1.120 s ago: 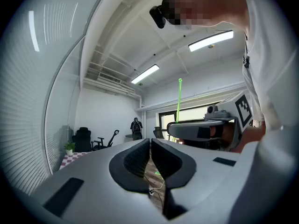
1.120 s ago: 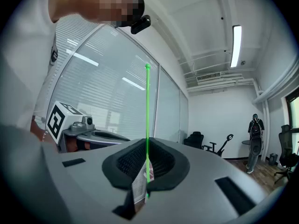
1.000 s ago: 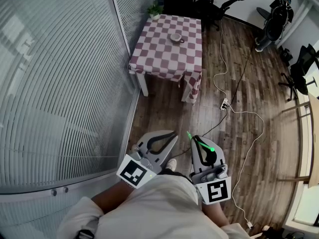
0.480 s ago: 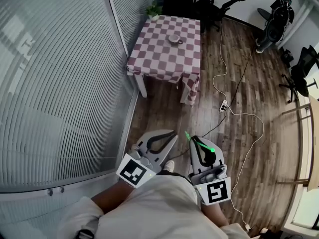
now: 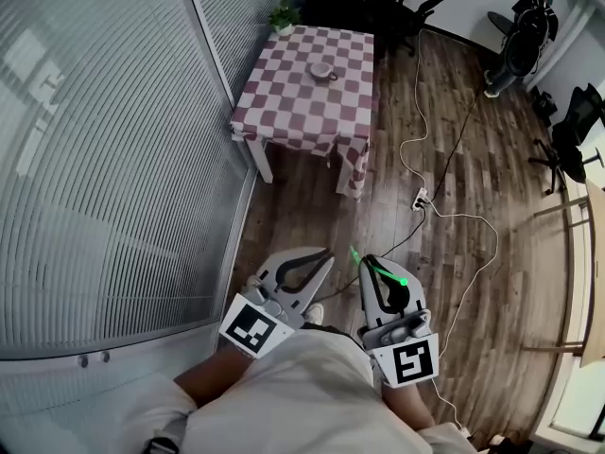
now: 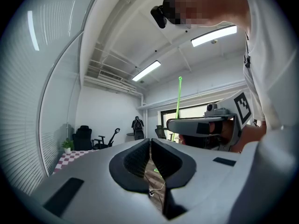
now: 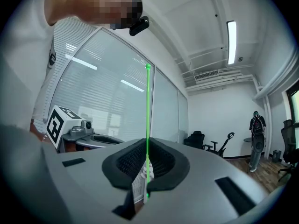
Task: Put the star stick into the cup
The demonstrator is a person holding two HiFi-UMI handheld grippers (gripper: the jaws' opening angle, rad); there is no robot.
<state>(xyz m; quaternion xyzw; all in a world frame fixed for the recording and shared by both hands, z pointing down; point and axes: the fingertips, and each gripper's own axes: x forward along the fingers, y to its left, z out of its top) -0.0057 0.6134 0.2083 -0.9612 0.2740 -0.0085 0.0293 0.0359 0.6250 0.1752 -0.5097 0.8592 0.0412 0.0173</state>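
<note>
The stick (image 7: 147,125) is already taken: the right claw (image 7: 145,169) pinches it near its lower end, and it stands upright. The left claw (image 6: 150,155) is pressed together and holds nothing. Carrying and dropping are left, because the cup (image 5: 321,70) sits on the bench (image 5: 284,112), well apart. I count one stick, one cup, one bench and two claws.

Cannot resolve detail of cup (image 5: 322,69) toward far edge of tabletop (image 5: 284,102), nor tip shape of star stick (image 7: 147,120).
</note>
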